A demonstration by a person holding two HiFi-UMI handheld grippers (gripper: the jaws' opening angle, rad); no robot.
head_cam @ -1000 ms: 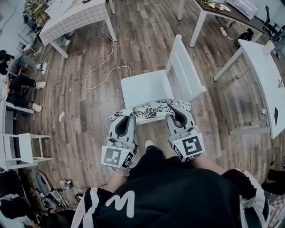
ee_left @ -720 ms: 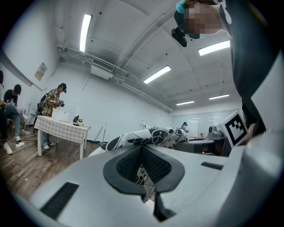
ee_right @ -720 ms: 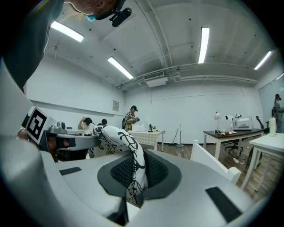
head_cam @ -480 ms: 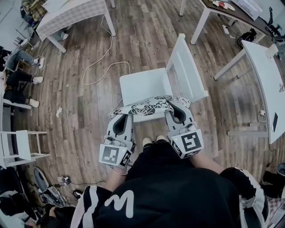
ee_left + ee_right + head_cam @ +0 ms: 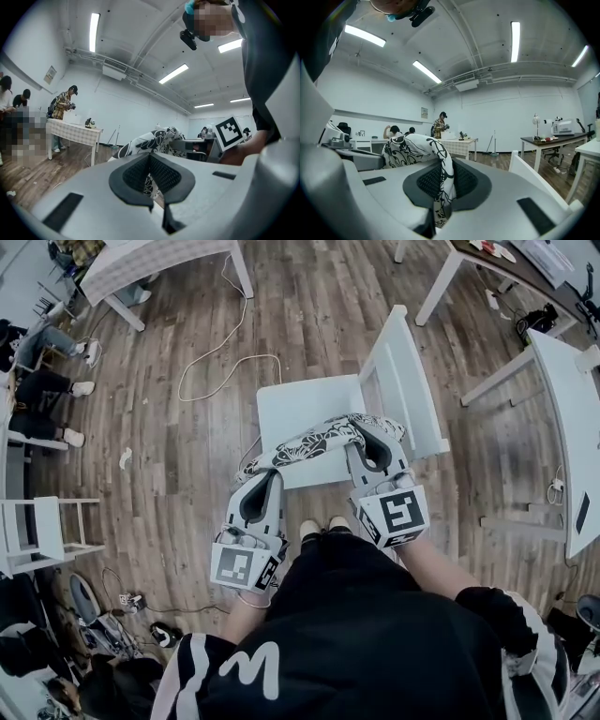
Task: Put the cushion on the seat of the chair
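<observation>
- Head view shows the cushion (image 5: 319, 439), black and white with a flower pattern, held up between both claws just above the near edge of the white chair's seat (image 5: 300, 404).
- The left claw (image 5: 258, 474) is clenched on the cushion's left end. In the left gripper view the patterned cloth is pinched between its dark pads (image 5: 133, 173).
- The right claw (image 5: 367, 432) is clenched on the right end. In the right gripper view a fold of the cloth runs down between its closed jaws.
- The cushion's long axis runs left to right, but on a slant. The right end lies farther off, over the seat and near the backrest (image 5: 408, 381). The left end hangs nearer, about at the seat's near left corner and partly over the floor (image 5: 187, 465).
- The seat lies on the far side of both claws. As I judge it, the coming move is to carry the cushion farther and down. The left end has more way to go, and the right claw is the nearer to its place.
- The backrest stands at the seat's right, so the right end should stop beside it, not on it.
- No writing can be read. The cubes (image 5: 246, 568) on the claws bear only square markers. A notice (image 5: 49, 74) on the far wall is too small to read, and no label shows on the cushion.
</observation>
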